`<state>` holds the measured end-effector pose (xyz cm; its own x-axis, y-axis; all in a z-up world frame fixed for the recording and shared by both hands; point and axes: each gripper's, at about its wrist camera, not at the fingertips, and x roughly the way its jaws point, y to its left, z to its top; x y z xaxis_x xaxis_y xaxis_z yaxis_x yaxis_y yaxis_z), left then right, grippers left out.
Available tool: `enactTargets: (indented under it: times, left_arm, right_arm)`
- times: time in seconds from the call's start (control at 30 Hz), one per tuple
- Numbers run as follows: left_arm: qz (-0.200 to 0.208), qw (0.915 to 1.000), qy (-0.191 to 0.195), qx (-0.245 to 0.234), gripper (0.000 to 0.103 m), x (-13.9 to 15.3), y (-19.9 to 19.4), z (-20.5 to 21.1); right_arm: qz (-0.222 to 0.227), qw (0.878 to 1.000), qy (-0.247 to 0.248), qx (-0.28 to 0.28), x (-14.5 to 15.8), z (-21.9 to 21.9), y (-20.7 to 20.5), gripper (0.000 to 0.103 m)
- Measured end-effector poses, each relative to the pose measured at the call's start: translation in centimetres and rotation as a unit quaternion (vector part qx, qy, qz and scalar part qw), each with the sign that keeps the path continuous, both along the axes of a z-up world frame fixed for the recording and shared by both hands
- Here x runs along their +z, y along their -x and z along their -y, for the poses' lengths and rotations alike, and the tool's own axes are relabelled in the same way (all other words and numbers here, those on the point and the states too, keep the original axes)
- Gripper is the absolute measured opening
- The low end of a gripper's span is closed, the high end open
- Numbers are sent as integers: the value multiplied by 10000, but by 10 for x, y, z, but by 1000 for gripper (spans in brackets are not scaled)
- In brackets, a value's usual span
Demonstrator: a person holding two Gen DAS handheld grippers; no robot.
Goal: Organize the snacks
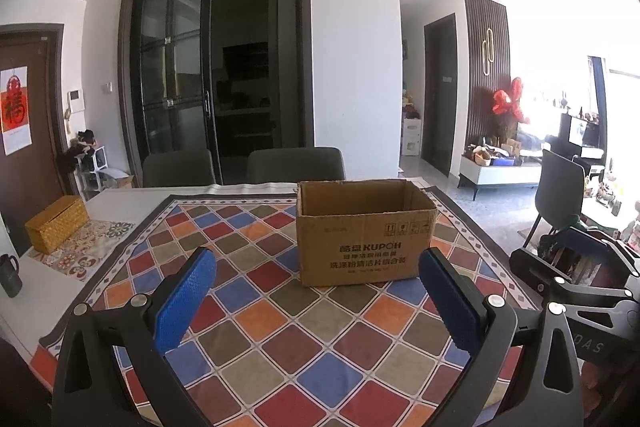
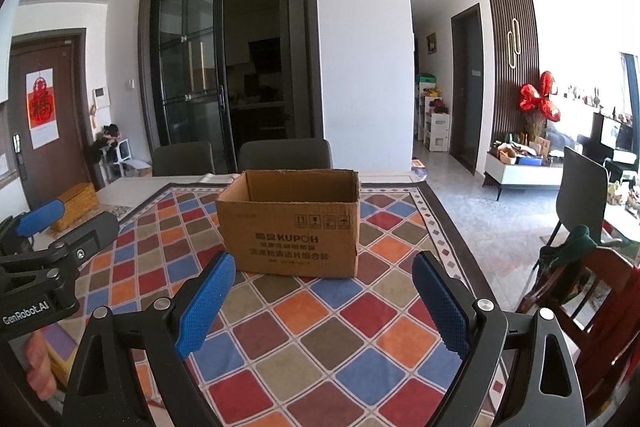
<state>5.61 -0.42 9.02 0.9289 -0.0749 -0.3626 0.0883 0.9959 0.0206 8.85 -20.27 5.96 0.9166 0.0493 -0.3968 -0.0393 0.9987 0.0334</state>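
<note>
An open brown cardboard box [image 1: 362, 239] printed KUPOH stands upright on the checkered tablecloth [image 1: 280, 327]; it also shows in the right wrist view [image 2: 290, 223]. What is inside it is hidden. No snacks show. My left gripper [image 1: 316, 267] is open and empty, held above the cloth in front of the box. My right gripper [image 2: 324, 267] is open and empty, likewise in front of the box. The left gripper shows at the left edge of the right wrist view [image 2: 60, 223].
A woven yellow tissue box [image 1: 56, 223] and a dark mug [image 1: 10, 275] sit at the table's left. Two grey chairs [image 1: 296, 163] stand behind the table. A wooden chair [image 2: 592, 291] stands at the right, past the table edge.
</note>
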Motion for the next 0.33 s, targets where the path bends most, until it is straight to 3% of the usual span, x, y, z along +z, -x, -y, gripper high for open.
enactTargets:
  times: [0.33]
  left_arm:
    - [-20,10000,40,-9,103,0,1,-1]
  right_arm:
    - [-20,10000,-2,22,1,0,2,91]
